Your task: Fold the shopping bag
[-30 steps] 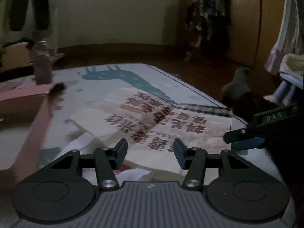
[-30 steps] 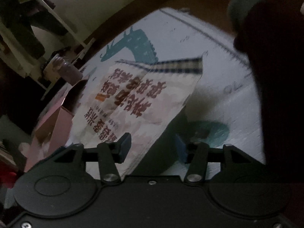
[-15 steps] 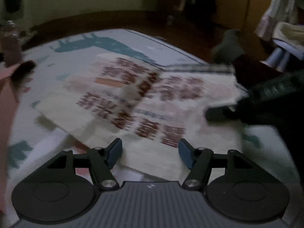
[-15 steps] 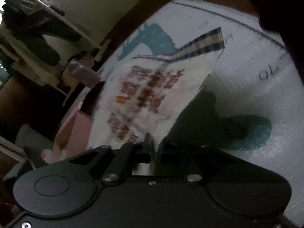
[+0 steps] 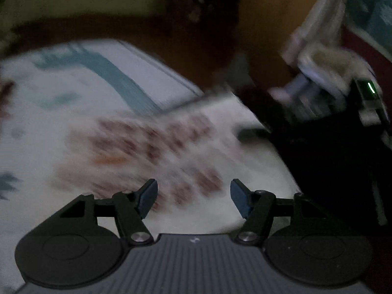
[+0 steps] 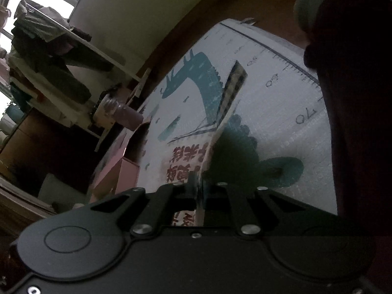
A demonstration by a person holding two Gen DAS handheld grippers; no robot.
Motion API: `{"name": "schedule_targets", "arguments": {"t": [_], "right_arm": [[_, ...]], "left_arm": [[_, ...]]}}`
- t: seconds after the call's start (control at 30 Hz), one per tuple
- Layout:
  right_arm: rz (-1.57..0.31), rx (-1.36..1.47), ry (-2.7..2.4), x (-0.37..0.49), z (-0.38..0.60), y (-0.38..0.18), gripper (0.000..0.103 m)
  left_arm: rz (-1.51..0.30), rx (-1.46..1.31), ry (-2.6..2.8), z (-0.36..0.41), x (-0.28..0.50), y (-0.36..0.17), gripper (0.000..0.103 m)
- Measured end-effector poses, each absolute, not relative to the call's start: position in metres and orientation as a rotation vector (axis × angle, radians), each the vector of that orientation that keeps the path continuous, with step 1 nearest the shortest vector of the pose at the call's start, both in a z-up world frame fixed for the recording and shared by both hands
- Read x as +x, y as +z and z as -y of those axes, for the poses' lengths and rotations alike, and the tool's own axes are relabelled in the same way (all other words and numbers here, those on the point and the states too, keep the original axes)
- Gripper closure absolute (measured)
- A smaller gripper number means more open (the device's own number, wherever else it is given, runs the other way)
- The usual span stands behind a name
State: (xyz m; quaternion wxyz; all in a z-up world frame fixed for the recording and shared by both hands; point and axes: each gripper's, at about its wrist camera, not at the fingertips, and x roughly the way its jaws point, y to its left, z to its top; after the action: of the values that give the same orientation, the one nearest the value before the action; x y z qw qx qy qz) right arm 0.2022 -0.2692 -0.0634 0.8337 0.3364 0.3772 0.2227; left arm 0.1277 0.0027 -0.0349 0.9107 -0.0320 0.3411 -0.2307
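The shopping bag [image 5: 156, 152] is white with red lettering and a checked top band. It lies on a pale play mat [image 5: 61, 98] with a teal dinosaur print; this view is blurred by motion. My left gripper [image 5: 193, 196] is open and empty just above the bag's near edge. My right gripper [image 6: 199, 191] is shut on the bag's edge [image 6: 193, 156] and lifts it, so the checked band [image 6: 232, 85] stands up off the mat [image 6: 274, 98]. The right gripper body [image 5: 330, 134] shows dark at the right of the left wrist view.
A pink box [image 6: 117, 176] and a purple bottle [image 6: 127, 116] stand at the mat's left side. Shelves with folded clothes [image 6: 49, 56] are beyond them. A dark leg [image 6: 355, 98] borders the mat on the right. Piled laundry [image 5: 330, 61] lies at the far right.
My right gripper has closed on the bag's edge and raised it, tilting the bag upright. My left gripper has swung right over the bag and stays open.
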Motion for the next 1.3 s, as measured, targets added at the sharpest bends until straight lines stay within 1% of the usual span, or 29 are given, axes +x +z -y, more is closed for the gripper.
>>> {"name": "schedule_targets", "arguments": {"t": [0.03,0.07,0.1,0.13,0.17,0.33,0.43,0.7,0.87,0.97,1.03,1.1,1.13,1.2,1.3], "right_arm": [[-0.796,0.713,0.476,0.202,0.268,-0.063,0.098],[-0.794,0.712,0.480,0.202,0.267,-0.062,0.098],[-0.791,0.712,0.484,0.202,0.266,-0.061,0.098],[-0.788,0.712,0.488,0.203,0.266,-0.061,0.098],[-0.785,0.712,0.492,0.203,0.265,-0.060,0.098],[-0.771,0.710,0.512,0.203,0.260,-0.057,0.098],[-0.762,0.710,0.524,0.203,0.257,-0.054,0.098],[-0.746,0.725,0.582,0.204,0.248,-0.054,0.098],[-0.743,0.756,0.653,0.204,0.240,-0.062,0.096],[-0.740,0.774,0.696,0.205,0.235,-0.066,0.087],[-0.739,0.787,0.725,0.205,0.231,-0.069,0.075],[-0.737,0.799,0.753,0.205,0.228,-0.072,0.071],[-0.736,0.805,0.767,0.205,0.226,-0.073,0.061],[-0.734,0.817,0.796,0.205,0.223,-0.076,0.051],[-0.731,0.835,0.839,0.205,0.218,-0.080,0.048]], "left_arm": [[-0.684,-0.058,-0.425,-0.009,0.129,-0.037,0.040],[-0.676,-0.046,-0.377,-0.014,0.131,-0.043,0.051],[-0.675,-0.036,-0.349,-0.017,0.133,-0.047,0.057],[-0.680,-0.028,-0.331,-0.020,0.135,-0.053,0.066],[-0.693,-0.020,-0.315,-0.022,0.139,-0.060,0.068],[-0.766,0.081,-0.307,-0.015,0.148,-0.084,0.068],[-0.752,0.137,-0.304,-0.008,0.148,-0.090,0.068],[-0.772,0.072,-0.302,-0.006,0.148,-0.093,0.068],[-0.795,-0.062,-0.327,-0.016,0.146,-0.091,0.068],[-0.809,-0.159,-0.338,-0.026,0.147,-0.091,0.068],[-0.816,-0.215,-0.344,-0.033,0.148,-0.092,0.068],[-0.821,-0.270,-0.346,-0.038,0.148,-0.092,0.068],[-0.824,-0.307,-0.346,-0.042,0.149,-0.093,0.068],[-0.832,-0.397,-0.343,-0.051,0.150,-0.096,0.068],[-0.851,-0.578,-0.347,-0.070,0.153,-0.103,0.068]]}}
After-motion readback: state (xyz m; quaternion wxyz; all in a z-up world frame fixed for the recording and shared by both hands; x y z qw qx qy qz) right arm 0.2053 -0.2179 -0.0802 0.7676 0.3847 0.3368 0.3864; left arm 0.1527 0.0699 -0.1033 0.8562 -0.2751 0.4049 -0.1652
